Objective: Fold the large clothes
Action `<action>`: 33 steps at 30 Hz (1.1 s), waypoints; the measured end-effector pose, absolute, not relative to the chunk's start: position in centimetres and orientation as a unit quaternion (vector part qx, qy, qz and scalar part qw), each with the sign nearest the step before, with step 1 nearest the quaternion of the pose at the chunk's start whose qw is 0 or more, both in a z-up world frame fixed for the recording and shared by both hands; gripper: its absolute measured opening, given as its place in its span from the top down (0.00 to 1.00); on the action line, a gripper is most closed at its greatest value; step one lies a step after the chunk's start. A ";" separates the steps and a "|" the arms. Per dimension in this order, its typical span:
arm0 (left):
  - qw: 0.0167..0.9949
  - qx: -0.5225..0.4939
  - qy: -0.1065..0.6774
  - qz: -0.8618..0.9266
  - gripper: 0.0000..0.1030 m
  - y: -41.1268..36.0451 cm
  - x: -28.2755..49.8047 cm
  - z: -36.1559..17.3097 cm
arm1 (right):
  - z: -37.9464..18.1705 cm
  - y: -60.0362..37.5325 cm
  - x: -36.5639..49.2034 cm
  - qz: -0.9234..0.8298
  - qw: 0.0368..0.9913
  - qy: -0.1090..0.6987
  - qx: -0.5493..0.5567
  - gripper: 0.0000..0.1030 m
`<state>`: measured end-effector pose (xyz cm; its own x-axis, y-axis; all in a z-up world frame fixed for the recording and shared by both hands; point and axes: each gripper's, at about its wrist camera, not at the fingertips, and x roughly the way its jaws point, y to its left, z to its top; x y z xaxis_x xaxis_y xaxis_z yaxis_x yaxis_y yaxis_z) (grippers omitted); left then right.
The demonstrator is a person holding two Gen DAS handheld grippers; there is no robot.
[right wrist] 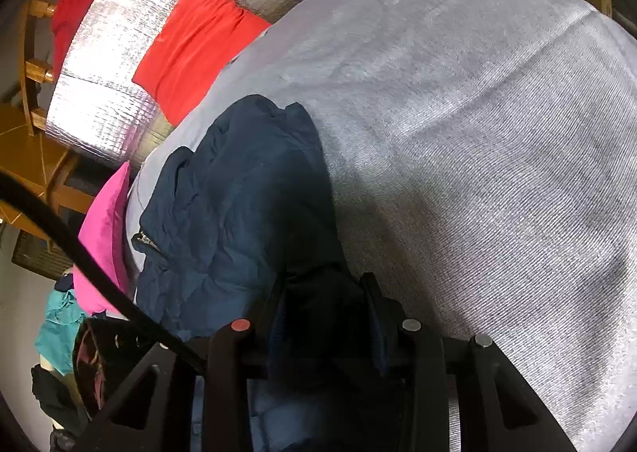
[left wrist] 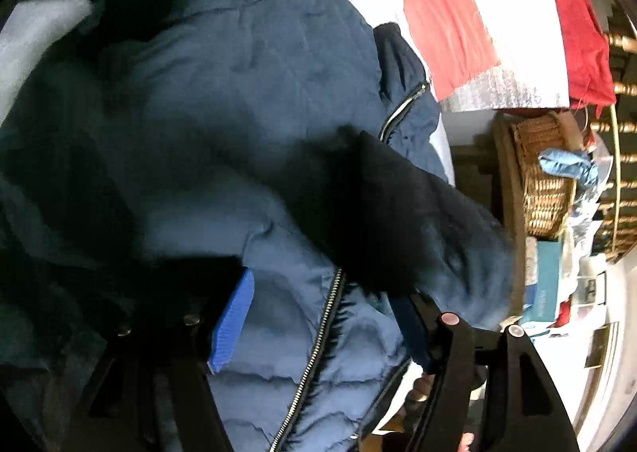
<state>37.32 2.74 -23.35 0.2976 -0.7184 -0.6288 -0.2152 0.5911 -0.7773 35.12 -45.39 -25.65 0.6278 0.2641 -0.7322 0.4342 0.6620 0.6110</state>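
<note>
A navy quilted jacket point(left wrist: 247, 102) is spread on the grey-covered surface point(right wrist: 477, 113). The left gripper point(left wrist: 322, 316) is held agape over its zipper point(left wrist: 318, 348), clamping nothing. Dark jacket fabric is pinched by the right gripper point(right wrist: 322, 316).

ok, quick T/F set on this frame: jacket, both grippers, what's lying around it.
1. The garment being handled is a dark blue puffer jacket with a zipper. True.
2. The right gripper is empty, jaws standing clear of any fabric. False: its jaws are shut on a dark fold of the jacket.
3. A wicker basket shows in the left wrist view. True.
4. The folded cloth beyond the jacket in the right wrist view is green. False: the red cloth lies on a silver quilted sheet.
5. The left gripper has its jaws apart, jacket between them. True.
6. The jacket lies on bare wood. False: it lies on a grey cover.
</note>
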 end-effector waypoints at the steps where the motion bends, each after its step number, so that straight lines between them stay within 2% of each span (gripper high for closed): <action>1: 0.694 -0.415 0.560 -0.183 0.28 3.1 37.2 -22.9 | -25.7 -45.4 35.1 -0.053 0.804 0.428 0.408 0.64; 6: 0.718 -0.409 0.534 -0.180 0.25 4.3 36.7 -21.0 | -25.6 -45.5 35.1 -0.053 0.804 0.429 0.408 0.64; 11: 0.841 -0.268 0.454 -0.124 0.24 2.1 35.4 -16.0 | -25.6 -45.6 34.8 -0.053 0.804 0.428 0.409 0.64; 15: 0.892 -0.164 0.398 -0.139 0.21 -2.9 34.0 -13.8 | -25.5 -45.6 34.6 -0.052 0.804 0.429 0.408 0.64; 22: 0.882 -0.080 0.429 -0.176 0.21 -10.7 33.6 -15.5 | -25.5 -45.8 34.4 -0.050 0.800 0.431 0.414 0.64; 29: 0.909 0.053 0.395 -0.121 0.20 -15.1 32.1 -16.8 | -25.4 -45.9 34.5 -0.049 0.799 0.434 0.414 0.64; 33: 0.897 0.047 0.429 -0.096 0.20 -14.4 33.2 -18.5 | -25.3 -45.8 34.5 -0.050 0.799 0.433 0.413 0.64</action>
<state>33.18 -14.39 -18.50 0.6138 -0.1326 -0.7783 0.2131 0.9770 0.0016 34.47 -45.76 -25.32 0.6198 0.2788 -0.7336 0.4372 0.6537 0.6177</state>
